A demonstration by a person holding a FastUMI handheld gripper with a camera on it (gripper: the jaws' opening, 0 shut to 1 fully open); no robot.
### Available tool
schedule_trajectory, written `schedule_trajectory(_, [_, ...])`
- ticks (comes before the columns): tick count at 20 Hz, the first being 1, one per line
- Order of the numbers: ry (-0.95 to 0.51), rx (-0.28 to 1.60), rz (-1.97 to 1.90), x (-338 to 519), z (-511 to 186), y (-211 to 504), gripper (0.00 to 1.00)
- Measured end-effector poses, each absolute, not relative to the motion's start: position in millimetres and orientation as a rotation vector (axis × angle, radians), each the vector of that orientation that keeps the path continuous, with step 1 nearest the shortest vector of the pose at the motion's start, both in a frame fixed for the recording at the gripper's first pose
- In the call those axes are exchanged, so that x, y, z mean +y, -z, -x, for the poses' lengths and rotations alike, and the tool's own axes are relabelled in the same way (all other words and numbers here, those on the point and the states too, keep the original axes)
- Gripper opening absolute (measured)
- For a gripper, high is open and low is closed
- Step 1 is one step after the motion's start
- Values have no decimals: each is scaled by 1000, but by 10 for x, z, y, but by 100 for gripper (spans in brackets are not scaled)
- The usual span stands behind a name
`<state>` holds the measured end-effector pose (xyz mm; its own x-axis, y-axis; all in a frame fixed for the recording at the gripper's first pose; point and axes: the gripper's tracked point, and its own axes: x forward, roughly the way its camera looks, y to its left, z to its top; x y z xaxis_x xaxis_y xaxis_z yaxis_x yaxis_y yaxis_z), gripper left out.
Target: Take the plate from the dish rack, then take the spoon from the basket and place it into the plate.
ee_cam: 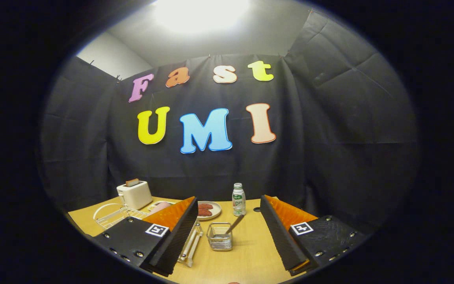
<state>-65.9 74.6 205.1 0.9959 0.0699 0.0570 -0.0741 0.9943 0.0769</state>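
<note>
Bottle (238,199) label (green print) too small to read.

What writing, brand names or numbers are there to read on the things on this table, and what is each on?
Small clear plastic bottle with a green-and-white label: it has print, too small and blurred to read.
Square black-and-white markers on the gripper: coded patterns, no words.
White toaster and silver wire basket: no text visible.
The gripper's fingers stand open and hold nothing, with the basket just ahead between them.
</note>
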Motion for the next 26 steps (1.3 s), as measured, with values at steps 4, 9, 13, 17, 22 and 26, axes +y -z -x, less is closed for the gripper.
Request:
schedule_trajectory(4, [-156,-48,-81,1133,423,-2240,97])
schedule_trajectory(9, [-268,97,-125,1657,69,-2158,97])
schedule_trajectory(13, [-334,297,-148,1997,-206,-1900,97])
schedule_trajectory(17, [-372,442,-88,2231,-497,-1623,97])
schedule_trajectory(22, [-433,683,-33,2522,-639,-1115,97])
schedule_trajectory(26, [-483,845,23,2741,-664,-783,98])
